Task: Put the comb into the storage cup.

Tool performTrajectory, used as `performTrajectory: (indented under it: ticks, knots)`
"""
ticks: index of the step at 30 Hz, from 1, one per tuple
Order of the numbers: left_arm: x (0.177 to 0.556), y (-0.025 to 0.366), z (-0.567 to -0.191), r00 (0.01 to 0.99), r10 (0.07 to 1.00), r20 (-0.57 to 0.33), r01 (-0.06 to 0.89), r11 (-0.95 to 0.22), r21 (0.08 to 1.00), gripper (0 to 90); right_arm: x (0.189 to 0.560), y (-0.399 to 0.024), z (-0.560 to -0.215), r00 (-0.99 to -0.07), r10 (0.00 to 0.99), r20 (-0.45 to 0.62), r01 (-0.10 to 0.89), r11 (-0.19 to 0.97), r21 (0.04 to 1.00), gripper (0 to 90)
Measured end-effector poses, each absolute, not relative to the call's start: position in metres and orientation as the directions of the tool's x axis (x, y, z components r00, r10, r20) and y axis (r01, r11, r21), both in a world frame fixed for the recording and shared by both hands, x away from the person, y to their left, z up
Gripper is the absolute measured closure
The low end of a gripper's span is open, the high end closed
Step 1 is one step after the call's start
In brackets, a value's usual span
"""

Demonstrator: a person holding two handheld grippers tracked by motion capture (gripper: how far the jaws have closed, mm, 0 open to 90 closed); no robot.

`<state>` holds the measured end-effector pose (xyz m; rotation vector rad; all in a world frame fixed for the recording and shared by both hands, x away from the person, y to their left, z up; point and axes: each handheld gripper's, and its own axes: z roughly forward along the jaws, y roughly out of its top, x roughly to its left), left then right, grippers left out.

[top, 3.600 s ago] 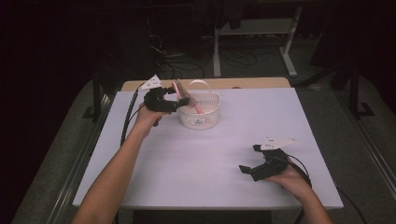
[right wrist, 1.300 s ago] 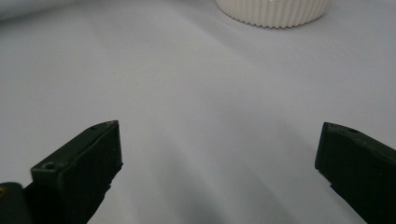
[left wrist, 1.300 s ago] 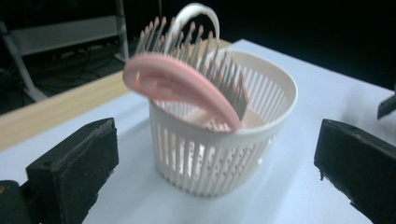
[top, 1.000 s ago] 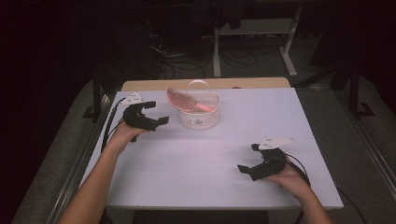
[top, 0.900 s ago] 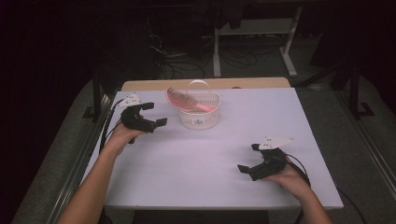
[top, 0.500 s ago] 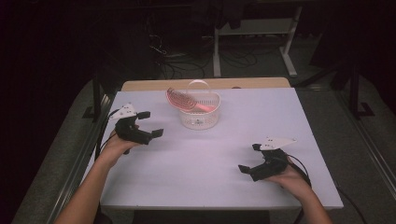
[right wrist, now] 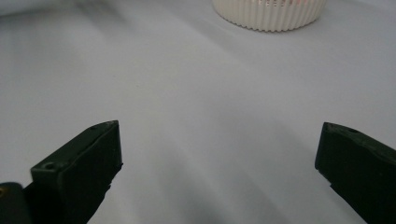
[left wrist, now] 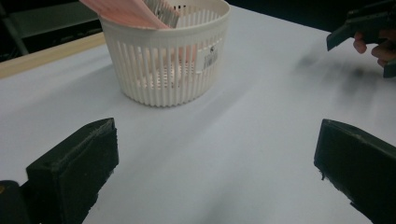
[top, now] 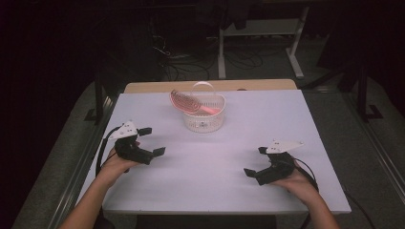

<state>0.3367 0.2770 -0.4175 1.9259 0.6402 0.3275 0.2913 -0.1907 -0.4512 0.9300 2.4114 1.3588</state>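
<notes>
Resting low at the left of the high view, the left claw stood released, its jaws spread wide over bare white worktop and holding nothing. Toward the lower right the right claw was likewise released and empty. A white slotted basket sat above the centre of the frame, well apart from both, with a pink hairbrush leaning out over its left rim.

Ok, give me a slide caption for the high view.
Both open grippers, left gripper and right gripper, rest apart from basket holding pink hairbrush.
</notes>
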Motion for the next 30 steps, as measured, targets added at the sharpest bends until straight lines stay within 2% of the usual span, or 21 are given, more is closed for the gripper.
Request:
performTrajectory:
  ticks: [19, 30]
  knots:
    - [0.306, 0.284, -0.444, 0.832, 0.547, -0.096, 0.330, -0.348, 0.878, 0.0, 0.291, -0.192, -0.450, -0.771, 0.627, 0.111, 0.418, 0.366, 0.832, 0.1]
    - [0.304, 0.281, -0.447, 0.842, 0.531, -0.094, 0.334, -0.376, 0.864, 0.0, 0.289, -0.194, -0.450, -0.767, 0.632, 0.107, 0.418, 0.366, 0.832, 0.1]
